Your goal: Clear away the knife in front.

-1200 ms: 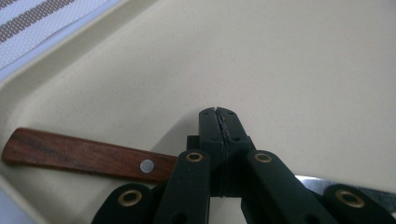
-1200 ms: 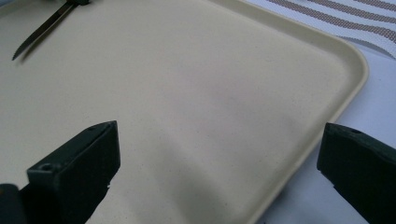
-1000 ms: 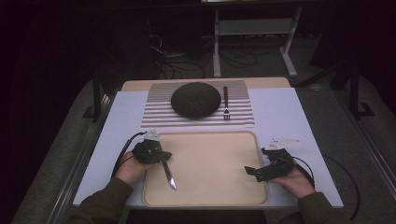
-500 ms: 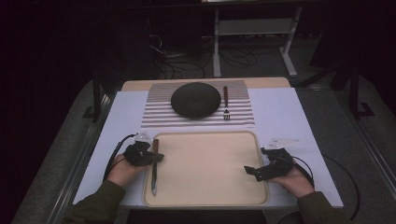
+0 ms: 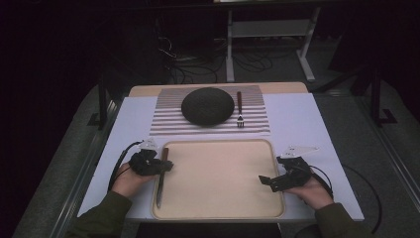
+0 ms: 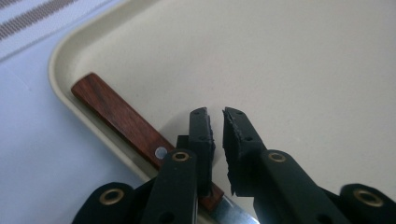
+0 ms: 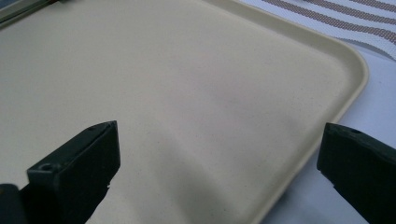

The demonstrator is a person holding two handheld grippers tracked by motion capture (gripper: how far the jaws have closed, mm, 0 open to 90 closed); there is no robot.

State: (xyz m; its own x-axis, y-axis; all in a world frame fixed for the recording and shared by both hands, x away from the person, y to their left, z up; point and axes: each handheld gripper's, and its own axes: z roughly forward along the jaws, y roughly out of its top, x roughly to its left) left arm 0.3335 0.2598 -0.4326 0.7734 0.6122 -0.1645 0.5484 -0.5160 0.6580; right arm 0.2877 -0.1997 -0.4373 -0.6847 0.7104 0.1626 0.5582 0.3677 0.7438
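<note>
The left gripper point(image 6: 217, 123), jaws just opening off the wooden-handled table knife point(image 5: 161, 174) lying along the beige plastic tray's point(image 5: 277, 163) left rim, may nudge it over the edge as it withdraws; the right gripper point(image 7: 217, 149) is spread wide, empty.

Looking down and forward from above the near table edge, taking in the whole tray point(image 5: 218, 210) at lower centre. Riding close behind each pair of jaws, skimming that same tray point(image 6: 299, 70) point(image 7: 187, 93) from opposite sides.
</note>
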